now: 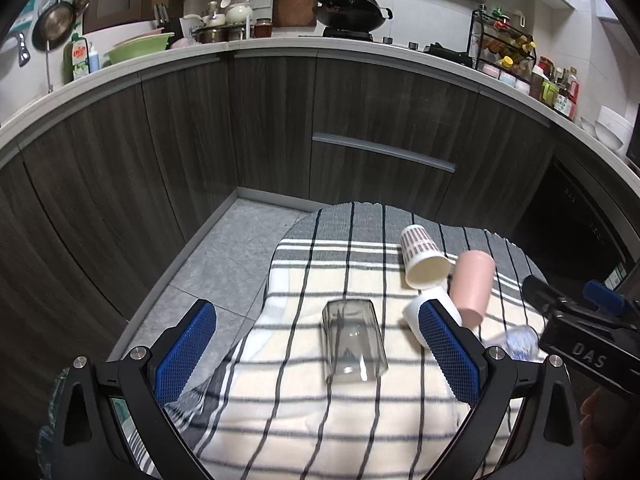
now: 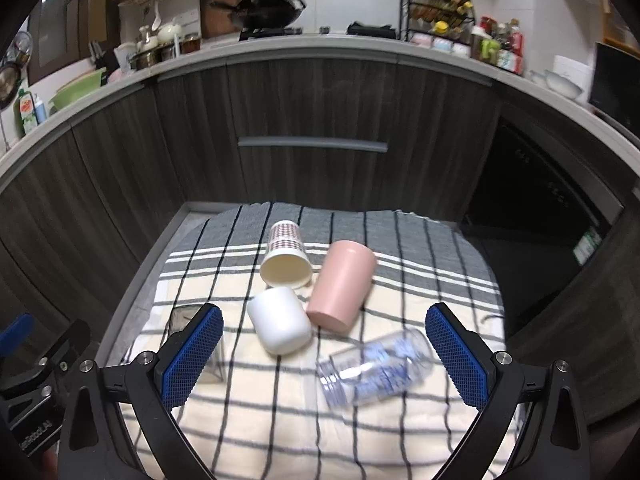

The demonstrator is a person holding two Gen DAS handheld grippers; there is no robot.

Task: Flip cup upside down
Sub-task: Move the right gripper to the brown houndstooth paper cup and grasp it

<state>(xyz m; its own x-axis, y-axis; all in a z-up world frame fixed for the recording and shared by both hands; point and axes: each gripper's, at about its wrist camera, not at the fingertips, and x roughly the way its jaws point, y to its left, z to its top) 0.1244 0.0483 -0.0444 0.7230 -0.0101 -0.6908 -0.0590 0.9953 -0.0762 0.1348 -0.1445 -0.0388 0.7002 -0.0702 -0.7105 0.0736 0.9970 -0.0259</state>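
Observation:
Several cups lie on their sides on a striped cloth [image 1: 304, 412]. A smoky clear glass [image 1: 353, 340] lies between the fingers of my open left gripper [image 1: 316, 344], which is empty. A patterned paper cup [image 2: 285, 256], a pink cup [image 2: 342, 284] and a white cup [image 2: 280, 320] lie close together in the right wrist view. A clear tumbler with blue print [image 2: 376, 368] lies between the fingers of my open right gripper [image 2: 324, 356], which is empty. The smoky glass [image 2: 188, 316] is partly hidden behind its left finger.
The cloth [image 2: 280, 420] covers a small table in front of dark wood kitchen cabinets [image 1: 200, 128]. The grey tiled floor [image 1: 224, 264] lies to the left. The counter above holds a wok [image 1: 348, 10], bowls and bottles. The right gripper's body [image 1: 584, 340] shows at the left view's right edge.

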